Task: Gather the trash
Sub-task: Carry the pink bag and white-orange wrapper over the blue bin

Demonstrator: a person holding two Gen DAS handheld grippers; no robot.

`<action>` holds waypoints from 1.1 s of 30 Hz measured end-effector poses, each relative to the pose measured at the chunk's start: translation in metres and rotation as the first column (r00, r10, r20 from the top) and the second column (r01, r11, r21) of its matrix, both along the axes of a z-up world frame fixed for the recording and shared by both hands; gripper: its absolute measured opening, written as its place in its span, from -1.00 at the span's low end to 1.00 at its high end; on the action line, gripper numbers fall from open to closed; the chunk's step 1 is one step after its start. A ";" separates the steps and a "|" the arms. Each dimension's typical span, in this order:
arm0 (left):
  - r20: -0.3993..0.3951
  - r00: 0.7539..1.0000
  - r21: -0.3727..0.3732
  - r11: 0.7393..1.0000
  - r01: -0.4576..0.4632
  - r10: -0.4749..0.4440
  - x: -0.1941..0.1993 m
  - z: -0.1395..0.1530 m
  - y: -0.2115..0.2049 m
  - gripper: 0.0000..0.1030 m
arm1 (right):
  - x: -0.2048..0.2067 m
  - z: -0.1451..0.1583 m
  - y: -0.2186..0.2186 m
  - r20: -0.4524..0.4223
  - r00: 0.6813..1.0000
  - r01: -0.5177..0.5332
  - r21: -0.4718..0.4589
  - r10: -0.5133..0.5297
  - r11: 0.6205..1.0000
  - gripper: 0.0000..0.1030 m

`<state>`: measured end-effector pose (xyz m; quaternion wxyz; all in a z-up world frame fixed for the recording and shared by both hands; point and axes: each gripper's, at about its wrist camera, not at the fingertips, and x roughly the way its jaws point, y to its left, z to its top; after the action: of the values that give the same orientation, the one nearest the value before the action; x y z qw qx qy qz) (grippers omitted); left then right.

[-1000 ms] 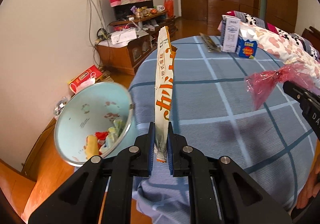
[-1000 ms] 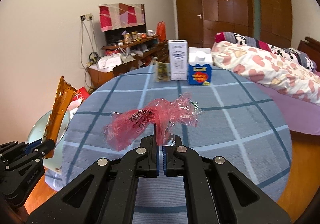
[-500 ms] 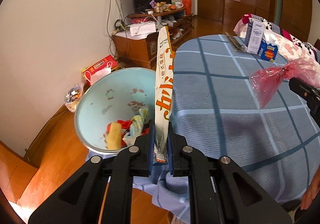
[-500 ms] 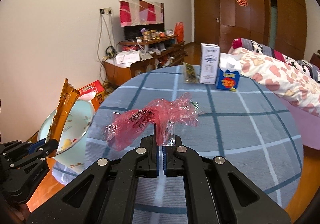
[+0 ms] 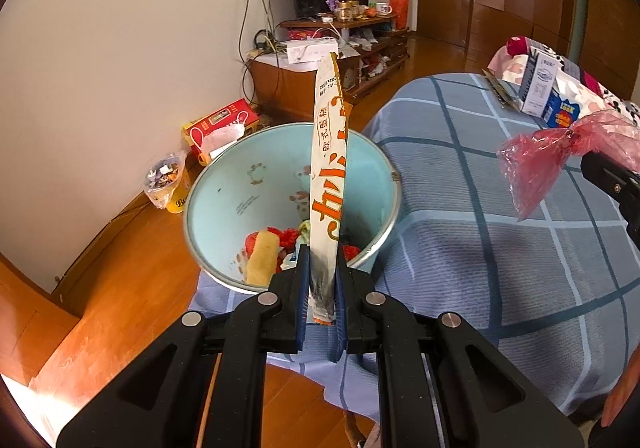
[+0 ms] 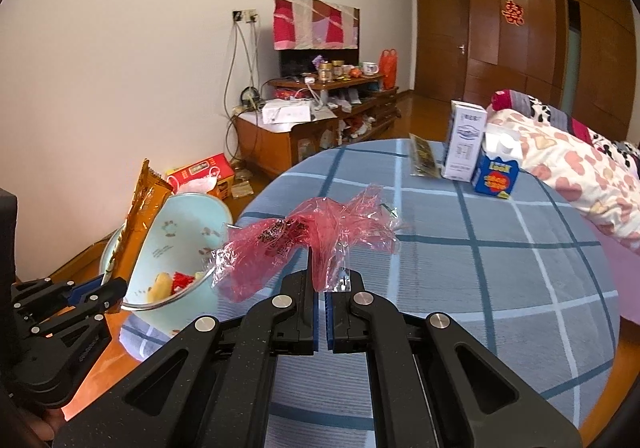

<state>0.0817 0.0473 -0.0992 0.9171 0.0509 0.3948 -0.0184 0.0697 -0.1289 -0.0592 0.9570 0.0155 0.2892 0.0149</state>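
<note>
Carrying step: the left gripper [image 5: 322, 290], jaws clamped on an upright wrapper [image 5: 329, 184], hangs above the bin [image 5: 224, 184], while the right gripper [image 6: 322, 290] pinches red plastic [image 6: 304, 244] over the surface [image 6: 500, 268], bin at nine o'clock; next, release over the bin.

We hold our left gripper [image 5: 322, 300] tilted downward, jaws clamped tight. Our right gripper [image 6: 323, 302] is likewise pinched closed.

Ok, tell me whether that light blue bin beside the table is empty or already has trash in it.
Not empty. The light blue bin already holds scraps at its bottom, yellow and red pieces; most of its inside is bare.
</note>
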 end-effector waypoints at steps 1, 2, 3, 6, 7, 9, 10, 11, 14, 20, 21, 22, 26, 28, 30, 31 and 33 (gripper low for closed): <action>0.001 1.000 -0.001 1.000 -0.006 0.006 0.000 0.000 0.003 -0.79 | 0.001 0.000 0.002 0.000 1.000 -0.005 -0.001 0.005 1.000 -0.93; 0.002 1.000 -0.001 1.000 -0.011 0.011 0.001 0.001 0.004 -0.79 | 0.002 0.001 0.004 0.000 1.000 -0.011 -0.001 0.011 1.000 -0.94; 0.002 1.000 -0.002 1.000 -0.016 0.016 0.002 0.001 0.006 -0.79 | 0.003 0.002 0.008 0.002 1.000 -0.019 0.000 0.019 1.000 -0.93; 0.003 0.999 -0.003 0.999 -0.032 0.032 0.003 0.002 0.012 -0.79 | 0.005 0.004 0.015 0.008 0.999 -0.036 -0.004 0.036 0.999 -0.94; 0.003 0.999 -0.004 0.999 -0.036 0.036 0.003 0.002 0.014 -0.79 | 0.007 0.005 0.018 0.008 0.999 -0.044 -0.003 0.044 0.999 -0.94; -0.001 0.999 -0.005 0.999 -0.044 0.044 0.005 0.002 0.017 -0.79 | 0.008 0.005 0.022 0.009 0.999 -0.053 -0.005 0.053 0.999 -0.94; -0.003 0.999 -0.007 0.999 -0.048 0.048 0.006 0.001 0.018 -0.79 | 0.009 0.006 0.025 0.010 0.998 -0.057 -0.006 0.057 0.998 -0.94; -0.005 0.999 -0.008 0.999 -0.051 0.051 0.007 0.001 0.020 -0.79 | 0.010 0.006 0.027 0.010 0.998 -0.062 -0.007 0.062 0.998 -0.94; -0.008 0.998 -0.012 0.998 -0.062 0.062 0.009 0.000 0.024 -0.79 | 0.012 0.007 0.034 0.013 0.997 -0.075 -0.011 0.075 0.997 -0.94; -0.018 0.996 -0.022 0.996 -0.084 0.084 0.013 -0.003 0.031 -0.79 | 0.021 0.006 0.042 0.008 0.996 -0.093 -0.011 0.093 0.996 -0.94; -0.020 0.996 -0.024 0.996 -0.087 0.087 0.013 -0.004 0.033 -0.79 | 0.021 0.005 0.043 0.007 0.996 -0.094 -0.011 0.094 0.996 -0.94; -0.023 0.996 -0.024 0.996 -0.090 0.090 0.014 -0.005 0.034 -0.79 | 0.023 0.004 0.044 0.005 0.995 -0.095 -0.012 0.096 0.995 -0.94; -0.035 0.995 -0.024 0.995 -0.098 0.097 0.018 -0.010 0.038 -0.79 | 0.028 0.000 0.046 -0.005 0.995 -0.100 -0.009 0.100 0.995 -0.94; -0.040 0.994 -0.022 0.995 -0.102 0.101 0.020 -0.012 0.038 -0.79 | 0.032 -0.002 0.048 -0.009 0.995 -0.102 -0.007 0.101 0.995 -0.94; -0.045 0.993 -0.023 0.994 -0.106 0.105 0.022 -0.013 0.040 -0.79 | 0.036 -0.003 0.051 -0.011 0.994 -0.105 -0.008 0.105 0.994 -0.94; -0.049 0.993 -0.024 0.994 -0.108 0.107 0.023 -0.014 0.040 -0.79 | 0.037 -0.003 0.052 -0.012 0.994 -0.107 -0.007 0.107 0.994 -0.94; -0.052 0.993 -0.022 0.994 -0.110 0.109 0.024 -0.016 0.040 -0.79 | 0.040 -0.005 0.054 -0.011 0.993 -0.116 -0.009 0.116 0.993 -0.94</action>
<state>0.1060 0.0874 -0.1151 0.9071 0.0172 0.4197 0.0258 0.1095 -0.0746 -0.0640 0.9531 -0.0057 0.2947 0.0690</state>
